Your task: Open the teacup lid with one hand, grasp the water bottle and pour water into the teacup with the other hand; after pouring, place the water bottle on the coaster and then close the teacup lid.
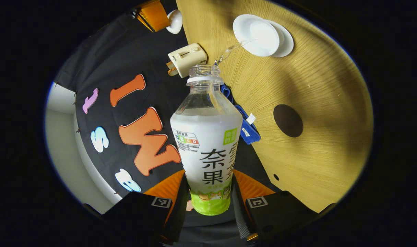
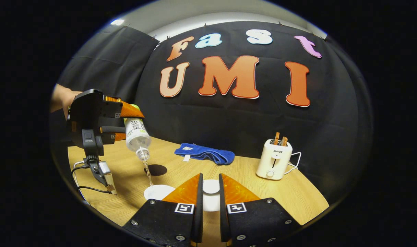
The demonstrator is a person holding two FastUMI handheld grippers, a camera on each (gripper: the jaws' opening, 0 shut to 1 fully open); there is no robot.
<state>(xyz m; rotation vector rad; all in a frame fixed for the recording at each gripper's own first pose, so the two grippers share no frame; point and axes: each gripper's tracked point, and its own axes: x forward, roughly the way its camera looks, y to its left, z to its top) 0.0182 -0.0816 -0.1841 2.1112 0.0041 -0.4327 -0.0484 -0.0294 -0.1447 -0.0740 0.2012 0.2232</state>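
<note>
My left gripper (image 1: 210, 178) is shut on a water bottle (image 1: 206, 144) with a white and green label and no cap. The bottle is tipped down, and a thin stream of water (image 1: 229, 51) runs from its mouth into the white teacup (image 1: 263, 36) on its saucer. In the right gripper view the tilted bottle (image 2: 137, 135) hangs above the teacup (image 2: 158, 192), held by the left gripper (image 2: 128, 123). My right gripper (image 2: 210, 176) is shut on the white lid (image 2: 211, 188), held up beside the cup. The dark round coaster (image 2: 157, 169) lies bare just beyond the cup.
A blue cloth (image 2: 205, 153) lies folded at the back of the wooden table (image 2: 297, 195). A cream toaster (image 2: 274, 159) with two slices stands at the right, its cord behind it. A cable (image 2: 92, 188) trails from the left gripper near the table's left edge.
</note>
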